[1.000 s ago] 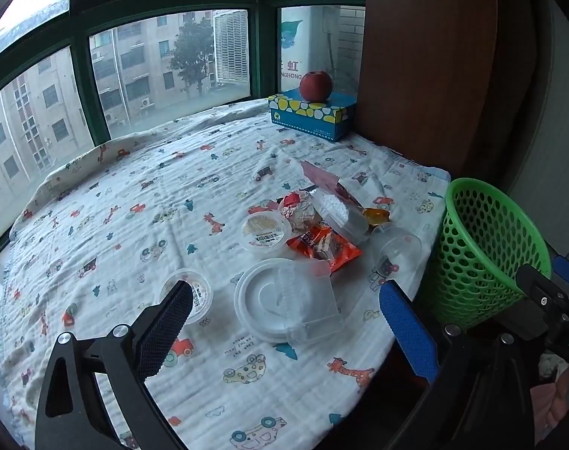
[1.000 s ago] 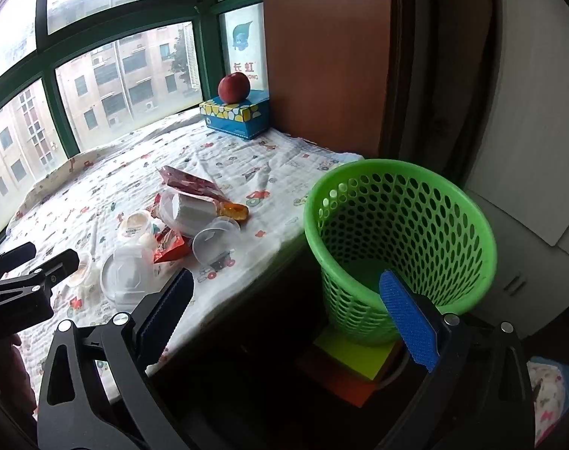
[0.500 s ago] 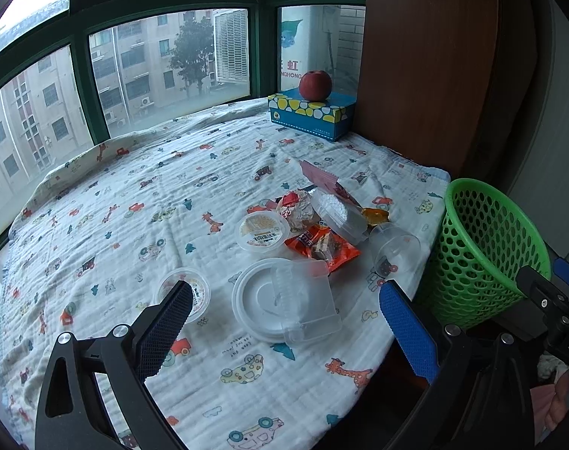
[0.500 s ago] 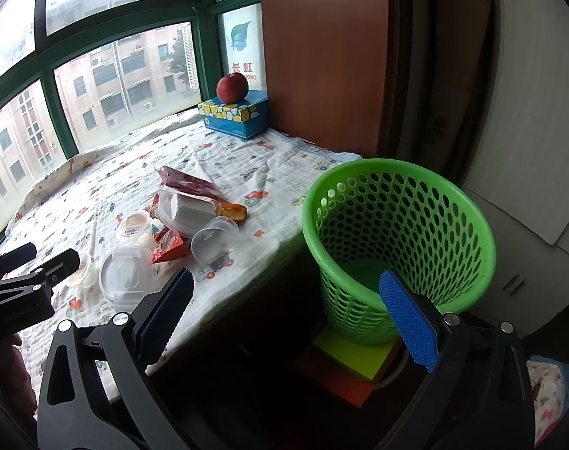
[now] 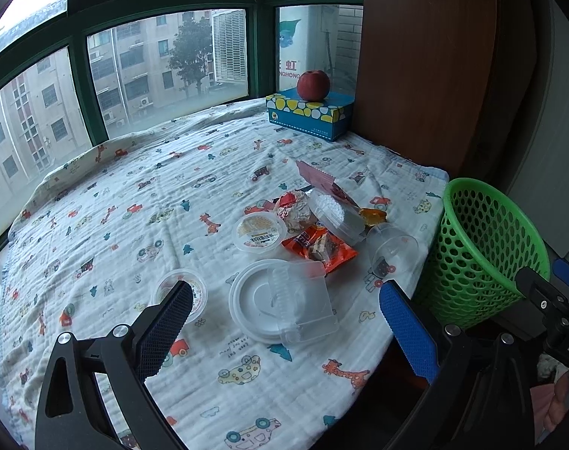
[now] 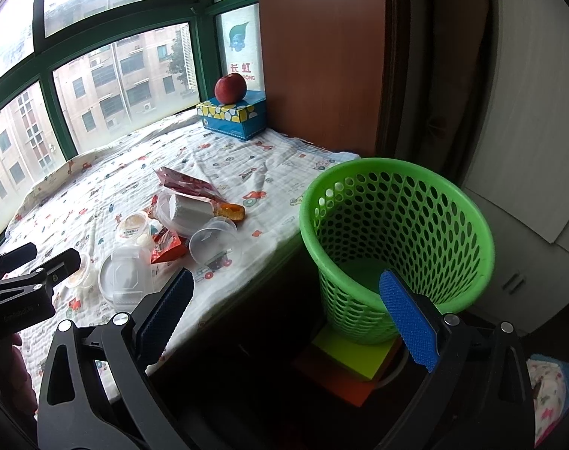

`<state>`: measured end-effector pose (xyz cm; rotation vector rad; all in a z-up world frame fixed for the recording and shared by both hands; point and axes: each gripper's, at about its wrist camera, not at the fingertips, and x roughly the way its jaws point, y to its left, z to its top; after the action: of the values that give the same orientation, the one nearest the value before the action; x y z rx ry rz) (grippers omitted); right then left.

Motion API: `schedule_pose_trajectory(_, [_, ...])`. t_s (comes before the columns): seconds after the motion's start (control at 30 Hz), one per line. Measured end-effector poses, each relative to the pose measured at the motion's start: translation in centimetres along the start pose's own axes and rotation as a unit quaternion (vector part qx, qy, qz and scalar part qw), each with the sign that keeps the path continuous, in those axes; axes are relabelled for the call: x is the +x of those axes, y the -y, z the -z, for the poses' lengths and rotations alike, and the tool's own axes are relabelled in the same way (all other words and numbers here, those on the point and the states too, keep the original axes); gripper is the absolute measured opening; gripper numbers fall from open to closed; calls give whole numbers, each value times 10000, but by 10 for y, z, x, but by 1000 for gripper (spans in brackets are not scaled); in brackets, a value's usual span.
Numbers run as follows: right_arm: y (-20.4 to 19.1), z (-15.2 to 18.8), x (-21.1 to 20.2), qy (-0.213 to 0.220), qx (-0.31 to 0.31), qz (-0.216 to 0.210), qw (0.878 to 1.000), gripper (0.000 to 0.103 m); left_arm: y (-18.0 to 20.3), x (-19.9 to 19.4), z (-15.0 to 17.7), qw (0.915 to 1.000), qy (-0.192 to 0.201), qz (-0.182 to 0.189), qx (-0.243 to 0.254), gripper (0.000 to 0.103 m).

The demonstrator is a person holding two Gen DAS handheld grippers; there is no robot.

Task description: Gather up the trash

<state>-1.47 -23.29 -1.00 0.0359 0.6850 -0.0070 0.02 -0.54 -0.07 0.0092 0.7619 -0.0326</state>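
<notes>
Trash lies in a cluster on the patterned cloth: a clear plastic box on a white lid (image 5: 284,302), an orange snack wrapper (image 5: 318,245), a sealed pudding cup (image 5: 259,230), a small cup (image 5: 181,292), a clear plastic cup on its side (image 5: 393,247) and a pink wrapper (image 6: 187,183). A green mesh basket (image 6: 395,240) stands off the table's right edge. My left gripper (image 5: 284,318) hovers open just before the clear box, holding nothing. My right gripper (image 6: 284,300) is open and empty, low beside the table edge, near the basket's front.
A red apple (image 5: 313,84) rests on a blue tissue box (image 5: 309,112) at the far corner by a brown wooden panel (image 6: 318,56). Windows run along the back. Yellow and orange pads (image 6: 350,356) lie under the basket. A person's hand shows at lower left.
Both views have shifted only slightly; the left gripper has eased a little toward the trash cluster. Nothing was grasped or released.
</notes>
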Motion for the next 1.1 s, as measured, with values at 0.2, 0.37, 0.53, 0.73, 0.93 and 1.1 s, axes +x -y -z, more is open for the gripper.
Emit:
schedule_pose_trajectory(0.2, [0,0,0,-4,5,-6,10000,98,1,0,0,10000,-9,-4,-5,97])
schedule_pose_trajectory(0.37, [0,-1,0,-3,2,-4,10000,98,2,0,-1,10000,2,-6,-3,97])
schedule_pose_trajectory(0.53, [0,-2,0,-3,6,0,10000,98,3,1,-2,10000,7,-11,7,97])
schedule_pose_trajectory(0.73, [0,-1,0,8,7,-3,10000,98,3,1,-2,10000,9,-3,-1,97])
schedule_pose_trajectory(0.93, [-2,-2,2,-5,-9,-29,10000,98,2,2,-6,10000,20,7,-3,97])
schedule_pose_trajectory(1.1, [-3,-4,5,6,-32,-64,10000,98,1,5,-9,10000,-8,8,-19,97])
